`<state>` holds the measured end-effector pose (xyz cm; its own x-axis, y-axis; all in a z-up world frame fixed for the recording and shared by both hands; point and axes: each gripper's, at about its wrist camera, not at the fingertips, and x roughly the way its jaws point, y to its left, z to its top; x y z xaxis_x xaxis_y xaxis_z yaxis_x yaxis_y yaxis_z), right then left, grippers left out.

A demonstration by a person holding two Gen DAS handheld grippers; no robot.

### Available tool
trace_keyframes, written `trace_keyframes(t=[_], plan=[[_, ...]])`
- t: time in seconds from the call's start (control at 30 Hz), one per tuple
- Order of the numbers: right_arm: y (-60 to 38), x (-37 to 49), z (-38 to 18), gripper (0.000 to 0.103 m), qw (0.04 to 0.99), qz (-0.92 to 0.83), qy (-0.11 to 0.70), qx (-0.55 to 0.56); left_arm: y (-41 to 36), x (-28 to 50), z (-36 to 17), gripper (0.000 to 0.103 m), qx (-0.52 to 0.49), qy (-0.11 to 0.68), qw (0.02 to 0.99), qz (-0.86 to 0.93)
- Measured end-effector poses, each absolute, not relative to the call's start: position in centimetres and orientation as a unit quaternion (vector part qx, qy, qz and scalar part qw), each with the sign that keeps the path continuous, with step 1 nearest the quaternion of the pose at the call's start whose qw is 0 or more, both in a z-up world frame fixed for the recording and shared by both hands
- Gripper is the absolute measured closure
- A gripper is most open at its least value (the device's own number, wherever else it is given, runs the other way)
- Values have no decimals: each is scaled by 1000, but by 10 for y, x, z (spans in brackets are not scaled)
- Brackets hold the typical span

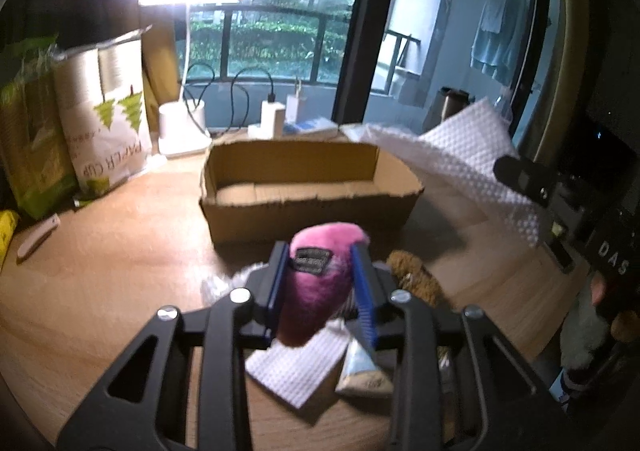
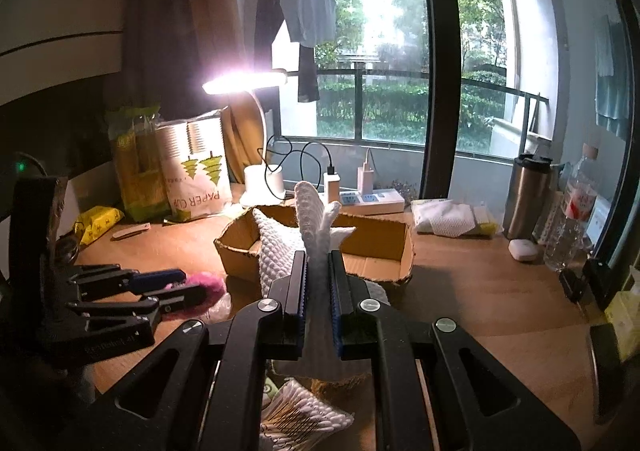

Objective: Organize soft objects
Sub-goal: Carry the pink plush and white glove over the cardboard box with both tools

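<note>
My left gripper [image 1: 320, 251] is shut on a pink plush toy [image 1: 316, 283] and holds it above the wooden desk, just in front of an open cardboard box [image 1: 308, 187]. In the right wrist view the left gripper [image 2: 176, 287] shows at the left with the pink plush toy [image 2: 208, 283]. My right gripper [image 2: 318, 259] is shut on a white textured cloth [image 2: 308, 227] and holds it up in front of the cardboard box [image 2: 376, 243]. That cloth [image 1: 460, 155] hangs at the box's right side in the left wrist view, pinched by the right gripper [image 1: 516, 175].
A brown plush [image 1: 416, 275], a second white cloth [image 1: 296, 371] and a small tube [image 1: 360, 371] lie under my left gripper. A pack of cotton swabs [image 2: 300, 415] lies below my right gripper. A lamp [image 2: 260, 179], paper-cup bag [image 2: 196, 171], power strip [image 2: 368, 199], tumbler [image 2: 524, 191] and bottle [image 2: 572, 211] line the desk's back.
</note>
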<state>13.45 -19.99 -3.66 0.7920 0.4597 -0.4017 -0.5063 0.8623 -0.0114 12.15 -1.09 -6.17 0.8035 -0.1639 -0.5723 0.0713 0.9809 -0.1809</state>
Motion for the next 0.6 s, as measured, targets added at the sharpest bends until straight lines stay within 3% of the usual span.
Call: trace_keyframes(t=[0.6], plan=[[-207,177,-8,92,953,234,183,-60,-5,172,-10,71,-57,258,963,-60]])
